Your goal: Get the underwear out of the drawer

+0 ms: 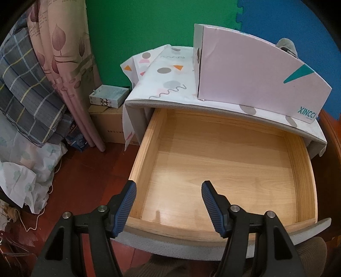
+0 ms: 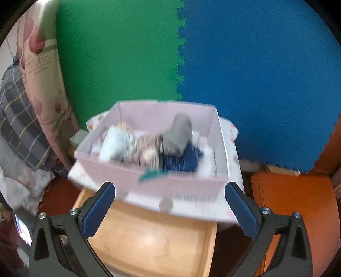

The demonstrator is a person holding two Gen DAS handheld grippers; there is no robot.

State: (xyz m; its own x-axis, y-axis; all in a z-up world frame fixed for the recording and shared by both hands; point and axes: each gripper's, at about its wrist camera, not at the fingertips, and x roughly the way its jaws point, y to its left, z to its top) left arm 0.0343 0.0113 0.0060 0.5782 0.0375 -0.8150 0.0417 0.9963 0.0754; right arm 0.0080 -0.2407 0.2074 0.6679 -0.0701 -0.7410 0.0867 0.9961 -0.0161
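Far left, left wrist view: folded plaid bedding (image 1: 29, 93) piled against a pink leaf-print curtain (image 1: 61, 59). Pale floral cloth (image 1: 32, 168) heaped on the red-brown floor (image 1: 85, 181) below. A small white carton (image 1: 108, 95) sits on a brown cardboard box (image 1: 110, 125) beside the curtain foot. Green foam mat (image 1: 145, 27) on the wall behind, blue foam mat (image 1: 283, 19) joined to it at the right.

Centre: nightstand draped in a white cloth with dots and triangles (image 1: 168, 78). Wooden drawer (image 1: 142, 157) pulled out wide, bare boards inside, nothing lying in it. Pink box (image 1: 251, 78) stands on the nightstand top, just above the drawer's back edge, teal lettering at its lower right corner.

Right wrist view, blurred: the underwear (image 2: 181, 136) lies in the pink box, a grey piece humped up on top of a navy striped piece, with white and beige pieces packed to its left. Orange cabinet (image 2: 298, 204) stands right of the nightstand.

Left hand-held gripper (image 1: 169, 189) hangs tilted down over the near left part of the drawer, jaws partly apart, nothing between them; its left finger (image 1: 127, 204) overlaps the drawer's left wall in view.

Right hand-held gripper (image 2: 170, 191) tilted down toward the box front, above the drawer, jaws spread as wide as they go, nothing held. The box's front wall shows between the fingers, contact not discernible through the blur.
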